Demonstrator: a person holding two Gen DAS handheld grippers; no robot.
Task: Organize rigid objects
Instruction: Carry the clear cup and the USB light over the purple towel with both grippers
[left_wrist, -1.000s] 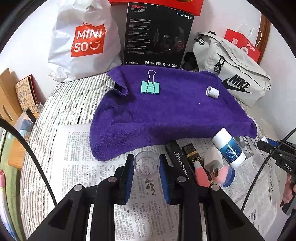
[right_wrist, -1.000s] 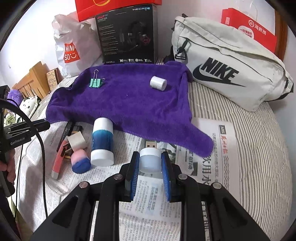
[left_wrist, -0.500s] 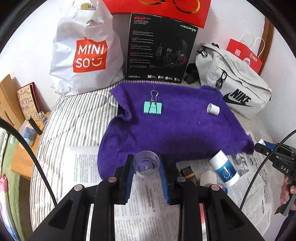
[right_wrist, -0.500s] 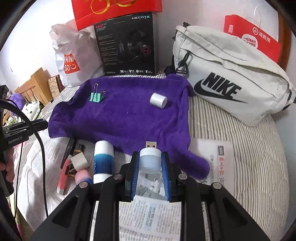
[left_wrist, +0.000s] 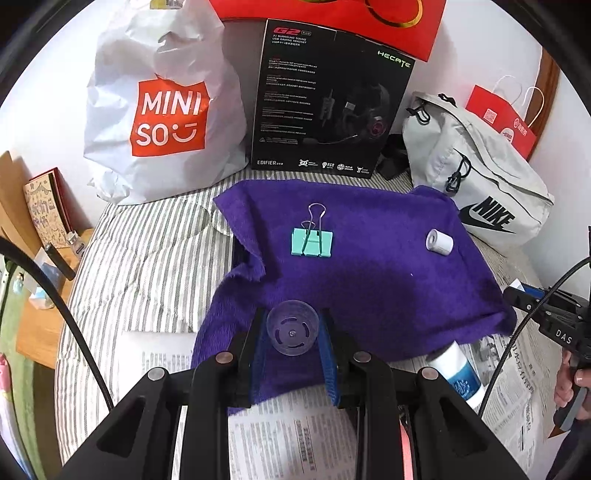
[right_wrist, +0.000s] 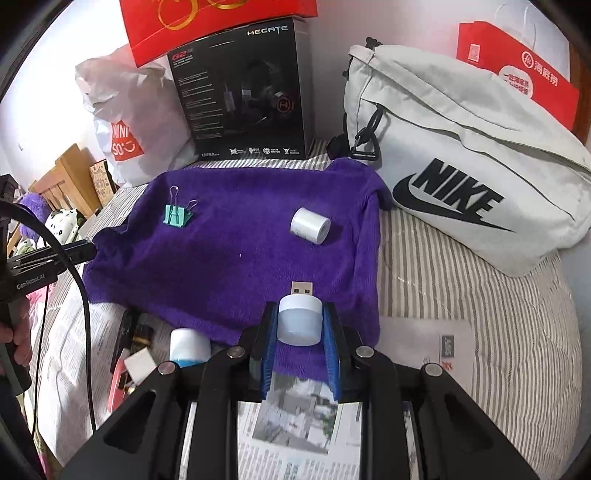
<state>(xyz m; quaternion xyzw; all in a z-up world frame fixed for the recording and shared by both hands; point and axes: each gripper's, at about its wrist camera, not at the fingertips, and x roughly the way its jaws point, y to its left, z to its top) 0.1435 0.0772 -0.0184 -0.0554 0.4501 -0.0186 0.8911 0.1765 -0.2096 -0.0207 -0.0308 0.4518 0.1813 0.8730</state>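
Striped bed (right_wrist: 461, 295) with purple towel (left_wrist: 369, 280) holding mint binder clip (left_wrist: 312, 242) and white roll (left_wrist: 439, 242), left gripper (left_wrist: 293, 334) pinching clear cup (left_wrist: 292, 332), right gripper (right_wrist: 300, 325) pinching USB night light (right_wrist: 299, 319).

Clear plastic cup (left_wrist: 292, 331): small, round, slotted base facing camera, lower centre of left wrist view, over near edge of purple towel (left_wrist: 369, 280).

White USB night light (right_wrist: 299, 318): frosted cap, metal plug pointing up-frame (lower centre, right wrist view).

Mint binder clip (left_wrist: 312, 242): flat on towel, centre-left.

White cylinder (left_wrist: 439, 242): on its side, towel's right part.

Blue-white bottle (left_wrist: 458, 371): lying lower right, on newspaper.
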